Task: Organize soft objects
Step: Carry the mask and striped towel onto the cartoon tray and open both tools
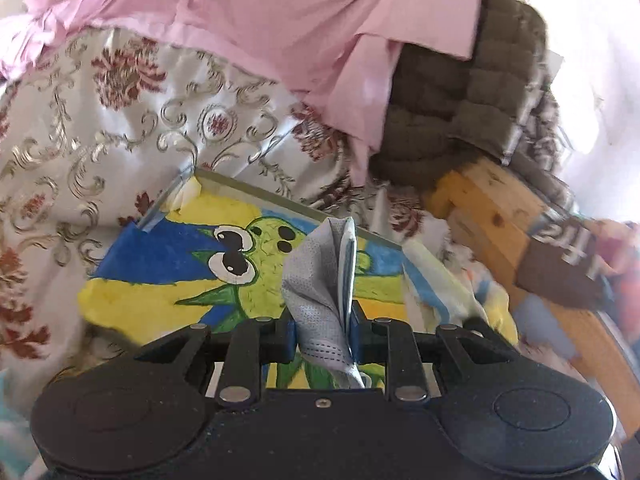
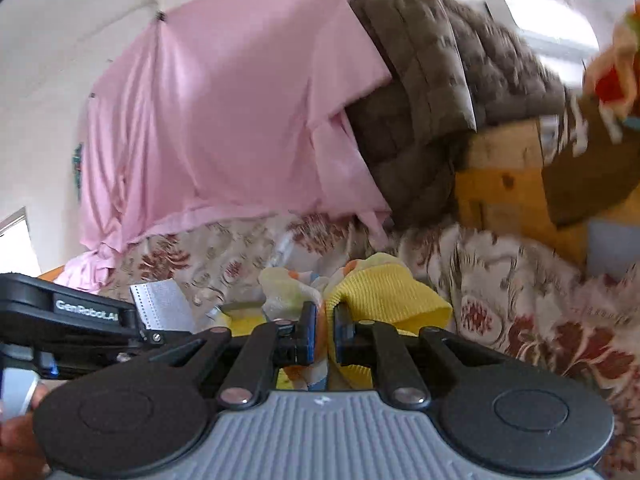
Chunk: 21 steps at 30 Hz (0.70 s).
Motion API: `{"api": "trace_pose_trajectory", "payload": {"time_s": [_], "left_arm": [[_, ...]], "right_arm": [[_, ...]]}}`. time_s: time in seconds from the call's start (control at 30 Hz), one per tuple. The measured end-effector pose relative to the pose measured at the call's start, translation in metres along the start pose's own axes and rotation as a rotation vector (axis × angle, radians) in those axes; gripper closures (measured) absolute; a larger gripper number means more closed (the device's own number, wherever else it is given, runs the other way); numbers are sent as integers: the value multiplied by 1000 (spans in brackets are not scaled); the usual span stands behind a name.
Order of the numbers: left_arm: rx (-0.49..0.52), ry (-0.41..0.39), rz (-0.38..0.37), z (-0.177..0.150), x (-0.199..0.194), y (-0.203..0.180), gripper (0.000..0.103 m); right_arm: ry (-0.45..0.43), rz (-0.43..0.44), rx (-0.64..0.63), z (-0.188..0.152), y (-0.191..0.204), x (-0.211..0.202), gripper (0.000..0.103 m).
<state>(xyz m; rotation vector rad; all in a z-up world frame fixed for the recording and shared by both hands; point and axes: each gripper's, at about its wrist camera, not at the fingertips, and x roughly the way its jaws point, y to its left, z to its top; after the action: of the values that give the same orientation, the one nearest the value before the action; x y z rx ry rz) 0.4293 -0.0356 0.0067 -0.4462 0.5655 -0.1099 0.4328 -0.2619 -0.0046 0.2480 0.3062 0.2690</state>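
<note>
My left gripper (image 1: 323, 322) is shut on a folded grey-blue face mask (image 1: 320, 276), which stands up between the blue pads. It hangs over a frog painting (image 1: 224, 264) that lies under glass on the table. The mask (image 2: 162, 306) also shows at the left of the right wrist view, sticking out of the left gripper. My right gripper (image 2: 326, 334) is shut on a soft cloth piece with a yellow ribbed cuff (image 2: 390, 294) and a pale part with orange spots. A blurred pale cloth (image 1: 438, 282) shows at the painting's right edge.
A floral tablecloth (image 1: 120, 128) covers the table. A pink sheet (image 2: 224, 120) hangs behind it. A brown quilted cushion (image 2: 420, 92) rests on a wooden chair (image 2: 504, 176). A brown sleeve (image 1: 560, 276) shows at the right, blurred.
</note>
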Motion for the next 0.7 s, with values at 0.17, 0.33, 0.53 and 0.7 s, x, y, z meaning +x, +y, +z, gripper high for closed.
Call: {"api": "trace_pose_trajectory", "payload": {"time_s": [0.17, 0.33, 0.53, 0.7], "left_arm": [[-19, 26, 42, 0, 50, 1, 77], [-52, 81, 85, -3, 83, 5, 77], [-74, 166, 118, -7, 100, 6, 75], [-68, 187, 153, -13, 100, 5, 66]], "right_arm": [[96, -49, 5, -14, -14, 35, 93], [190, -67, 46, -23, -23, 51, 93], [246, -71, 42, -26, -25, 55, 89], [276, -86, 16, -25, -21, 54, 80]]}}
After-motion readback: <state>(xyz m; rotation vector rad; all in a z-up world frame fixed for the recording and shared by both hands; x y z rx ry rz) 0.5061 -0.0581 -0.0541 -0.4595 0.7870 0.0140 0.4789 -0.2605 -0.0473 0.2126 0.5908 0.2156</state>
